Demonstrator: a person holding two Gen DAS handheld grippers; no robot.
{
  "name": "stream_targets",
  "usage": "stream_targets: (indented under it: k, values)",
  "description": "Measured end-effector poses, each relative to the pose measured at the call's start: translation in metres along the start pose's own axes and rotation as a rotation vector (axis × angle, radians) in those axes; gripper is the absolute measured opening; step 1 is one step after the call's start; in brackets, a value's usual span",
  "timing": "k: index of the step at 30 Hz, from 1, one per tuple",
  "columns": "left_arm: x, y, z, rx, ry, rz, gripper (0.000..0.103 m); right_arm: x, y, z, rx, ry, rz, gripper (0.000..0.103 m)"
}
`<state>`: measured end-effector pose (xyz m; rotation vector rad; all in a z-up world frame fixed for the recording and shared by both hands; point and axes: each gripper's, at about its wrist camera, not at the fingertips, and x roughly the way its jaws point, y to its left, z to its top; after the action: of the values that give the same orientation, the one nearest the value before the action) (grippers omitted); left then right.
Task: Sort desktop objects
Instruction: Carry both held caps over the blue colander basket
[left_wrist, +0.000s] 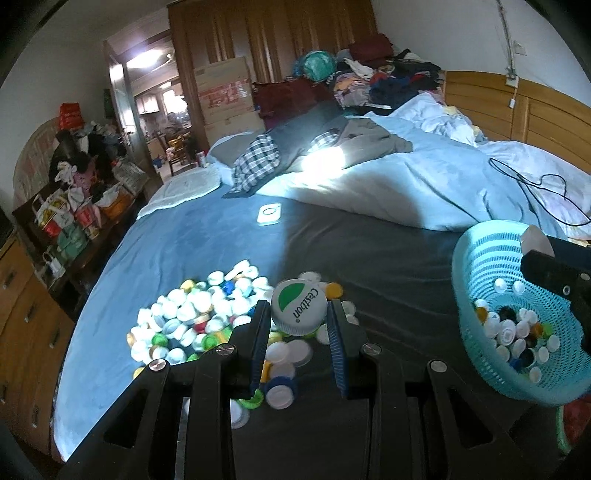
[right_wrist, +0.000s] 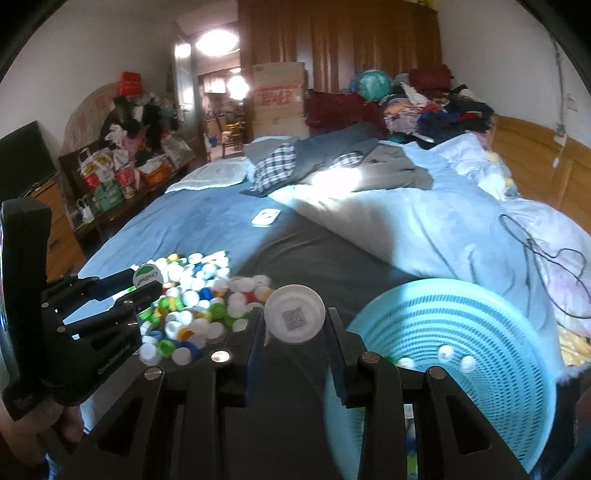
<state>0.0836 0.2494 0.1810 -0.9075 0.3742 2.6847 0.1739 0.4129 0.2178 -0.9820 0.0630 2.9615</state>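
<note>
While both hands were up over the bed (left_wrist: 369, 258), each pair of tongs had its own bottle cap. The left tongs (left_wrist: 299, 314) were clenched on a white cap with a green leaf logo (left_wrist: 299, 308), pinched by its sides between the blue pads, printed top facing the camera. You could see the same tongs from the right wrist view too, over on the left side, cap sticking up at the tips (right_wrist: 147, 277).

The right tongs (right_wrist: 294, 321) were gripping a plain white cap with a QR code (right_wrist: 294, 314) on its face, squeezed between the two fingers the same way.

Below and behind the left tongs sat the big pile of loose caps (left_wrist: 199, 317), mostly white with some green, yellow and blue mixed in, spread on the dark part of the bed cover. Off to the right stood the turquoise mesh basket (left_wrist: 476, 295), tilted a bit toward the camera, already holding a bunch of caps in the bottom. In the left view the right tongs hung over the basket's near rim.

Further back on the blue sheet lay a small white square gadget (left_wrist: 269, 214), well apart from the pile. A black cable (left_wrist: 532, 188) trailed across the rumpled duvet on the right.
</note>
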Motion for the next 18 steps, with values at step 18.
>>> stream_targets:
  k: [18]
  values:
    - [0.008, -0.094, 0.039, 0.109, 0.008, -0.142, 0.026, -0.016, -0.095, -0.011, 0.113, 0.021, -0.124, 0.035]
